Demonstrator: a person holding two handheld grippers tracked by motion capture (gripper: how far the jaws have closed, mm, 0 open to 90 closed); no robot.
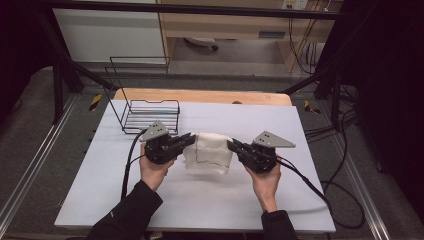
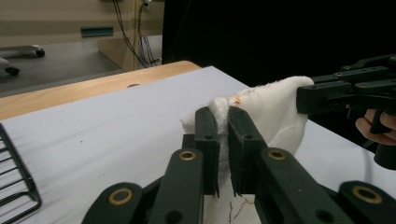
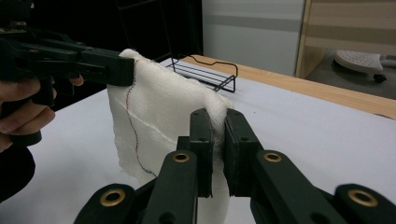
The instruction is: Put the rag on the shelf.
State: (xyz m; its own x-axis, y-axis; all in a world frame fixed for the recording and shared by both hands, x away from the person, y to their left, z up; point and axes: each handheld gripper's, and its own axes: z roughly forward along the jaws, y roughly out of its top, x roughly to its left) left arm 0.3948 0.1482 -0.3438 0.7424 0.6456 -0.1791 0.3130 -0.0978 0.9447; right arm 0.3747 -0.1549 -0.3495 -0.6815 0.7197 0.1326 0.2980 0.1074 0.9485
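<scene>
From the high view, a white cloth [image 1: 209,152] hangs above the middle of the white-covered table [image 1: 150,200], stretched between the left gripper [image 1: 189,140] and the right gripper [image 1: 234,145], each pinching one upper corner, while a black wire rack [image 1: 150,116] stands behind the left hand [image 1: 152,170]. In the left gripper view the jaws are clamped on a bunched corner of the cloth [image 2: 275,112], and the right gripper [image 2: 301,99] grips the far corner, though the dark background makes its exact bite hard to judge. In the right gripper view the jaws are closed on the near corner of the cloth [image 3: 159,112], which hangs with a thin dark thread line down it, its far top corner held by the left gripper [image 3: 130,71], with the wire rack [image 3: 205,74] on the table beyond.
</scene>
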